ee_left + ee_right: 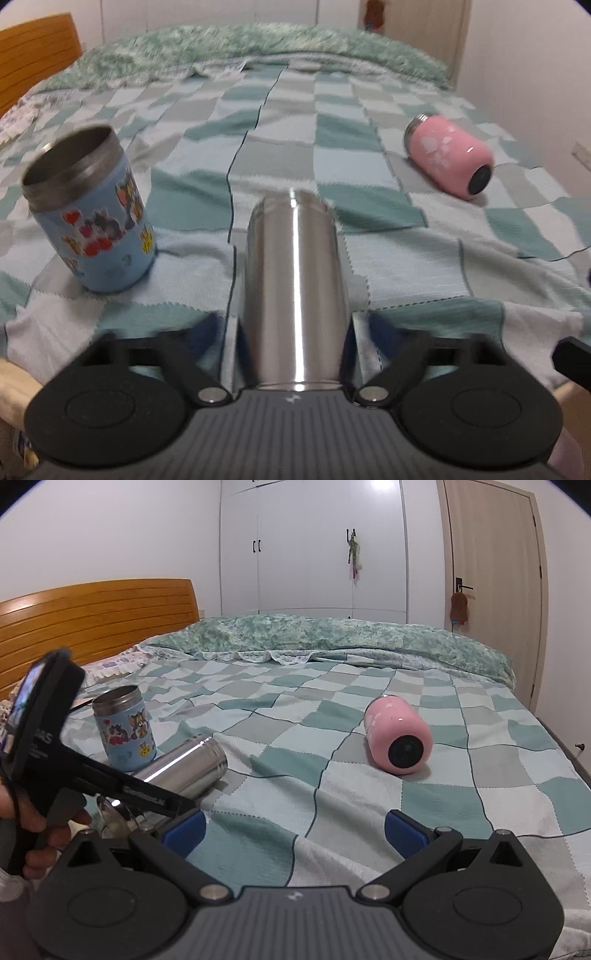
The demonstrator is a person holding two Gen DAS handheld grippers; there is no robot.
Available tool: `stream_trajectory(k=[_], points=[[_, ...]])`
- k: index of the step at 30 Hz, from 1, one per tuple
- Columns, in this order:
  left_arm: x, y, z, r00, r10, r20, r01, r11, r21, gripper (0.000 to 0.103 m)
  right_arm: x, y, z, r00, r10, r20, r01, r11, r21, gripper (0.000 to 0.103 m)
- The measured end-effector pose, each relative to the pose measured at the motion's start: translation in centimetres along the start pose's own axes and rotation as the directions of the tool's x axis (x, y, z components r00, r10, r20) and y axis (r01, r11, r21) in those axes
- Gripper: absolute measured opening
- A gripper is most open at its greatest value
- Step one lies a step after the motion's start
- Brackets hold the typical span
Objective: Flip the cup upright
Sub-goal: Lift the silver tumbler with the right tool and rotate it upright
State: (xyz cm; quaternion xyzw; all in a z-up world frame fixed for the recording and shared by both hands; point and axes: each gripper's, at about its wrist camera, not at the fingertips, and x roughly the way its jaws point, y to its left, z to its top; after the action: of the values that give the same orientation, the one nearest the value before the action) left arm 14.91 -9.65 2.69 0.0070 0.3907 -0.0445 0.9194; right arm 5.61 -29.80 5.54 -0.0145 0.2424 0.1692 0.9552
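Three cups on the checked bedspread [332,782], and going left to right: first the blue cartoon-sticker cup [92,218], one only, standing upright with its steel mouth open to the ceiling; just beside it comes the plain steel cup [295,288], again one, lying lengthwise and pointing away from the left wrist camera, its near end tucked right between the fingers of the left gripper [293,347]; both fingers sit tight against its sides, so that gripper is closed around the steel cup; from the right wrist view the same steel cup [184,768] angles up off the bedspread, near the blue cup [123,729], with the person's hand [33,823] on the left gripper's handle; further right, well apart from the other two, the pink cup [399,736], one, lies on its side with its dark base facing the camera; the right gripper [295,829] has its two blue-padded fingers spread wide with nothing between them, only bedspread showing; behind, one wooden headboard [92,616] and a white wardrobe [314,546]
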Motion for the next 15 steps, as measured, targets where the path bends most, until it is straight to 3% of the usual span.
stream_trajectory(k=[7,15], points=[[-4.7,4.0,0.7,0.989,-0.073,0.127,0.075,0.997,-0.016,0.103,0.7,2.0,1.3,1.000,0.004,-0.001,-0.004,1.000,-0.012,0.103],[-6.7,10.7,0.4,0.982,-0.011,0.188,0.013,1.000,-0.014,0.103,5.6,6.5,3.7,0.995,0.042,-0.089,-0.041,0.999,0.012,0.103]])
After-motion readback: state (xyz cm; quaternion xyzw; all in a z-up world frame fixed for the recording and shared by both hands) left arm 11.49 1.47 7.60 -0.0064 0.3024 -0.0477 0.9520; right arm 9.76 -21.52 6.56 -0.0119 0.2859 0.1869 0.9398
